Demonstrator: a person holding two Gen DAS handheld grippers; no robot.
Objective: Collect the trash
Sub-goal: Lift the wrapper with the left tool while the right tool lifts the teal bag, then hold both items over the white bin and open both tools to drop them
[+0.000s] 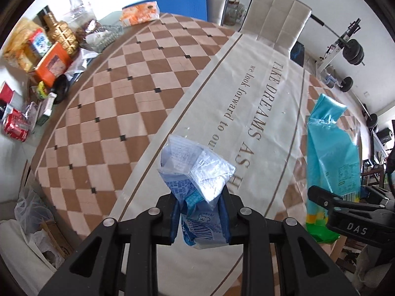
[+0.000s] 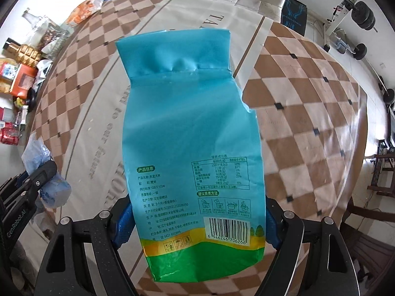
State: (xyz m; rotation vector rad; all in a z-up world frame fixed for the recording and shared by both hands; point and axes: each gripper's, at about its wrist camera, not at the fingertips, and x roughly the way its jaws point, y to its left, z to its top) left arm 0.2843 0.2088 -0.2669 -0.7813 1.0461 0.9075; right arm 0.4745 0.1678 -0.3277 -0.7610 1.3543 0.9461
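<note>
Right wrist view shows the big table with its checkered cloth. Above it, near the front edge, the right gripper has its jaws squeezed on a tall blue rice bag. That bag is floppy, so it could slide out. The left gripper has its jaws shut tight on a small crumpled blue wrapper, held up over the table too.

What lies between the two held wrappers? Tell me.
Only bare cream table runner, in the left wrist view, between the crumpled blue-white wrapper and the teal rice bag; nothing else.
</note>
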